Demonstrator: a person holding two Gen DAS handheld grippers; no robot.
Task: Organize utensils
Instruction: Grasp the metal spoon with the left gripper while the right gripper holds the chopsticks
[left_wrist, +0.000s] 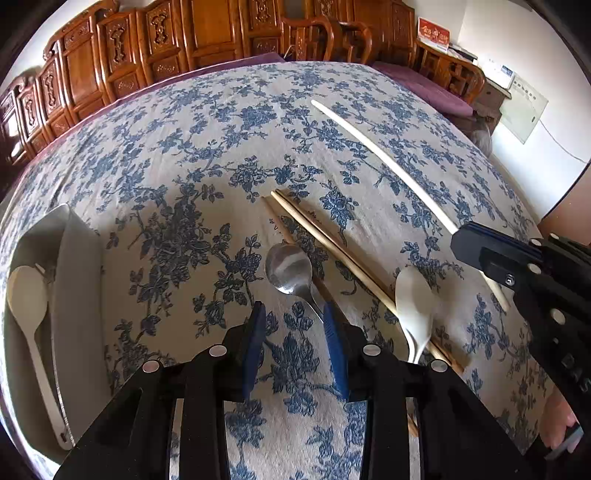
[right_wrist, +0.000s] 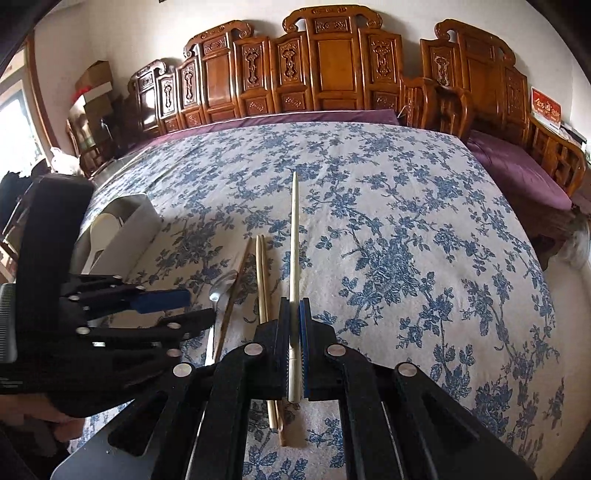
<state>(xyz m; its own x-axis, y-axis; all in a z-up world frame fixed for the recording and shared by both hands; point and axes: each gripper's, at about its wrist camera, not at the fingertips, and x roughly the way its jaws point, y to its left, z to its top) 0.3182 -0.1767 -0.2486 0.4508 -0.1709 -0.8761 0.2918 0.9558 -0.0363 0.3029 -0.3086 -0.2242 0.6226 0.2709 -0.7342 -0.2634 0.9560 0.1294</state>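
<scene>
Sorting is under way: at the far left, well away from the left gripper (left_wrist: 293, 325), a white organizer tray (left_wrist: 79, 295) already holds a white plastic spoon (left_wrist: 27, 295). The left fingers (left_wrist: 255, 332) stand partly open and empty over the floral tabletop (left_wrist: 184, 166), with the metal spoon (left_wrist: 290, 271) just ahead of them, its handle running under the right-hand finger. Right of that lie wooden chopsticks (left_wrist: 332, 243) and a second white spoon (left_wrist: 413, 299). Farthest right, the right gripper (right_wrist: 294, 306) is clamped on a pale chopstick (right_wrist: 294, 229), which points ahead of its fingers. Next, probably, the left fingers must straddle the metal spoon's handle and close.
</scene>
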